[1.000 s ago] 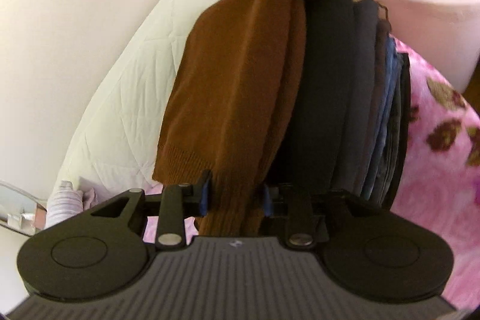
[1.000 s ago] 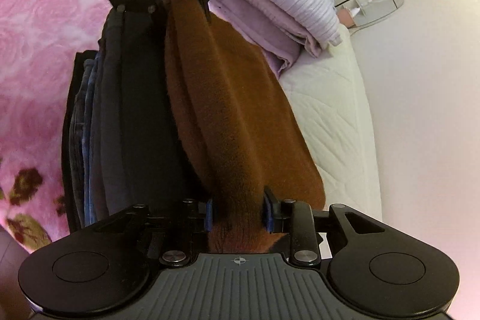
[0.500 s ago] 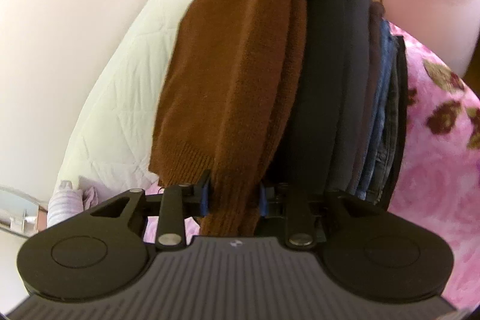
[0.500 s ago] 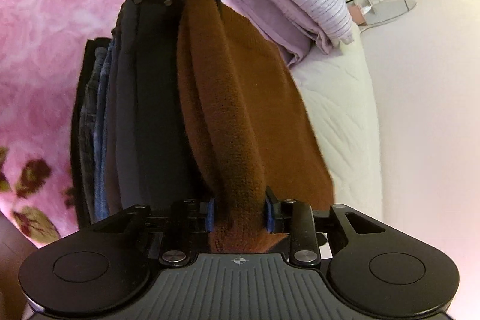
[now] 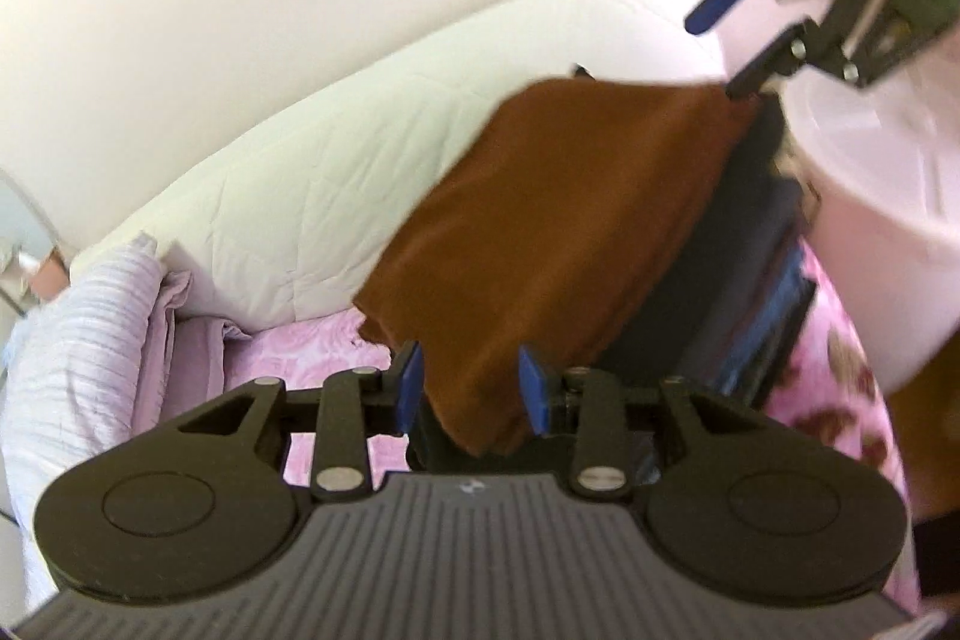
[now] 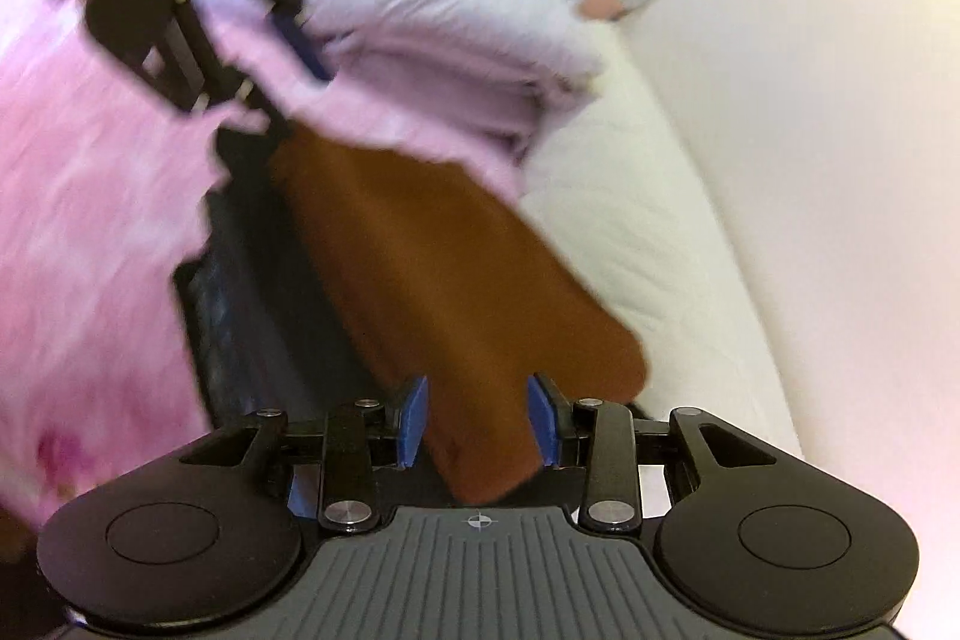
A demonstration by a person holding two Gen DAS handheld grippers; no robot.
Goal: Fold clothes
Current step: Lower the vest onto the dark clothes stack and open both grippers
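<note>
Left wrist view: the left gripper (image 5: pixel 471 388) has its blue fingers (image 5: pixel 410 383) spread, just been opening, brown sweater (image 5: pixel 558 232) loose between them. Same for the right gripper (image 6: pixel 478 421) — fingers apart and widening, sweater end between, unpinched. Beyond the fingers it lies folded atop the dark clothes stack (image 5: pixel 750 292) on the bed (image 5: pixel 840 376) — seemingly done, just release and back off.

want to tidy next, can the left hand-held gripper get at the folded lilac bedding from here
Probably yes. The lilac bedding lies uncovered just beside the left hand-held gripper, nothing between them, but the brown sweater sits between its jaws, which have just been opening.
</note>
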